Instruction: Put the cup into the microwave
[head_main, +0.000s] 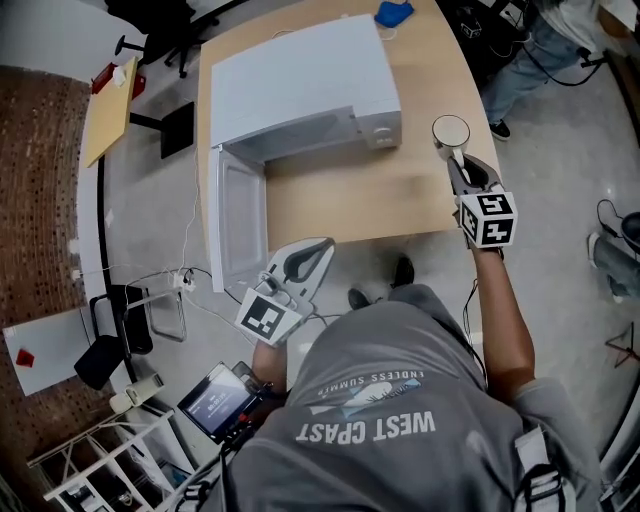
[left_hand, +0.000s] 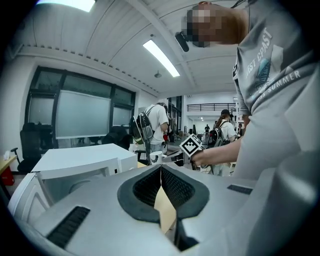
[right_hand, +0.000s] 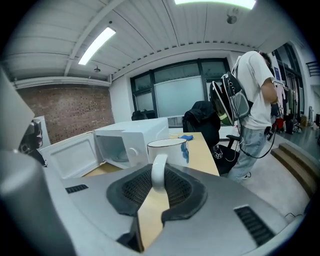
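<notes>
The right claw grasps the cup by its handle. The two pads press on the handle from both sides, and the body of the cup stands just ahead of the claw's tips, upright, with the mouth up. The cup is white and round, with a thin dark line around the rim, and it has a blue mark on the side that is to the claw's right. The handle is a plain white loop. In the head view the cup hangs in the air over the right edge of the wooden table, not touching it.

Ahead of this claw and to its left stands the white microwave. Its door is swung wide open, so the cavity is seen. The cup is well apart from it. A small blue thing lies on the table farther ahead, beyond the cup.

The left claw is clenched with nothing inside; its pads meet at the tips. It is low, in front of the person's body, near the outer edge of the open door.
</notes>
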